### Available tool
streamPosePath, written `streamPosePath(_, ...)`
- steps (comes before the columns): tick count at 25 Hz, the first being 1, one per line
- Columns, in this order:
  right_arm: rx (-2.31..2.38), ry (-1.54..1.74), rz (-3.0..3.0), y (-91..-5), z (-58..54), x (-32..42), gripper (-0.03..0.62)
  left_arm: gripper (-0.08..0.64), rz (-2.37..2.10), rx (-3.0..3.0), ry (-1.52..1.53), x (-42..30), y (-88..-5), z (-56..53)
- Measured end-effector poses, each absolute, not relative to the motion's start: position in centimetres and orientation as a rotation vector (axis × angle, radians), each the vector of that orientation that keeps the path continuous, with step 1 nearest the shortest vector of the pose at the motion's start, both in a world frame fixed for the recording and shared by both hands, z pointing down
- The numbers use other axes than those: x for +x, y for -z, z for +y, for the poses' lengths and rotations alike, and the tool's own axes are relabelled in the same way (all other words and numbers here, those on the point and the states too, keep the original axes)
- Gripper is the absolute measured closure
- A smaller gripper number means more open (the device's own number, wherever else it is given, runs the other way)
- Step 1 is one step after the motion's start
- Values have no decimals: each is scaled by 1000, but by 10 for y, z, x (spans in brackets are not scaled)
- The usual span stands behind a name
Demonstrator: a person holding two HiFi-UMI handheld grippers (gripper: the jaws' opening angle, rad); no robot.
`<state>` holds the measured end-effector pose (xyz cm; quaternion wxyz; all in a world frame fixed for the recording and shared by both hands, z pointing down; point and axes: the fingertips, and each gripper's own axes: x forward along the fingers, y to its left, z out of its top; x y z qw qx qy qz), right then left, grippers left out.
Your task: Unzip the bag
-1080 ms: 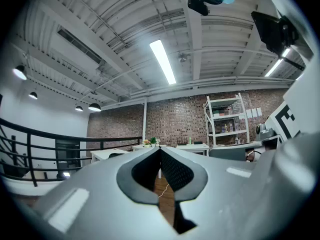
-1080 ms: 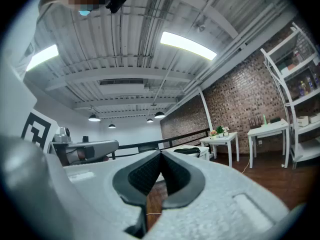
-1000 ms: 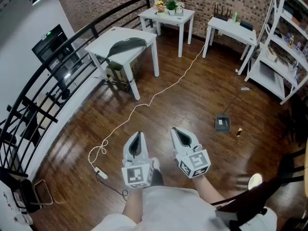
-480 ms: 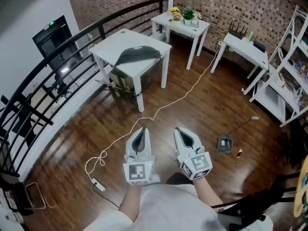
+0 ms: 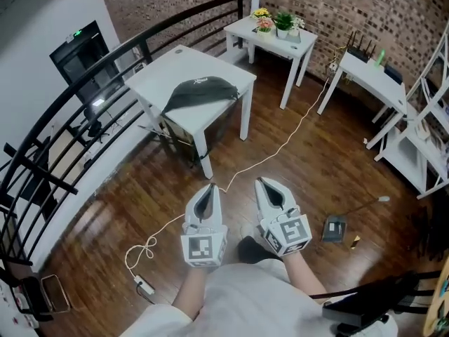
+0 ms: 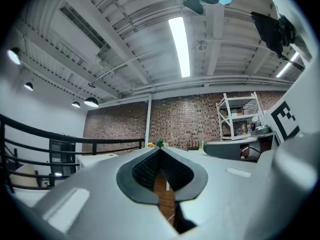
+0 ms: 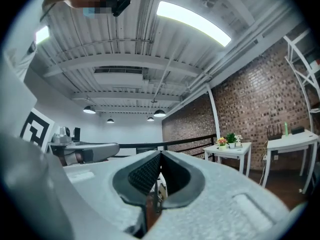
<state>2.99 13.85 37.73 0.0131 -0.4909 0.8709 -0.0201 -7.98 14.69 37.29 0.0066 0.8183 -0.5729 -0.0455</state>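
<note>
A dark grey bag [image 5: 199,91] lies on a white table [image 5: 165,67] near the black railing, well ahead of me in the head view. My left gripper [image 5: 209,187] and right gripper [image 5: 261,182] are held side by side close to my body, above the wooden floor and far short of the table. Both are shut, jaw tips touching, with nothing between them. In the left gripper view the left gripper [image 6: 160,149] points up toward the ceiling and brick wall. The right gripper [image 7: 160,154] also points upward in its own view. The bag does not show in either gripper view.
A white cable [image 5: 261,157] runs across the floor to a power strip [image 5: 143,285]. A small white table with flower pots [image 5: 247,29] stands behind the bag's table. Another white table [image 5: 393,93] and shelving [image 5: 433,90] lie to the right. A dark device [image 5: 334,227] sits on the floor.
The view has moved forward: the table with the bag is nearer and lower in the head view. Both grippers stay shut, side by side, in about the same place before my body.
</note>
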Motion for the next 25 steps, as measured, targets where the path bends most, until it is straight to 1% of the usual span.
streamPosePath(6, -1492, 30, 2688, -354, 22, 58, 607, 543, -1851, 2558, 104, -64, -358, 35)
streamPosePath(11, -1538, 176, 2679, -385, -38, 87, 607, 543, -1842, 2516, 42, -45, -371, -16)
streamPosePath(16, -1529, 269, 2722, -410, -90, 74, 607, 543, -1795, 2490, -22, -45, -392, -70)
streamPosePath(25, -1616, 209, 2770, -433, -220, 43, 607, 543, -1649, 2558, -11, -63, -418, -210)
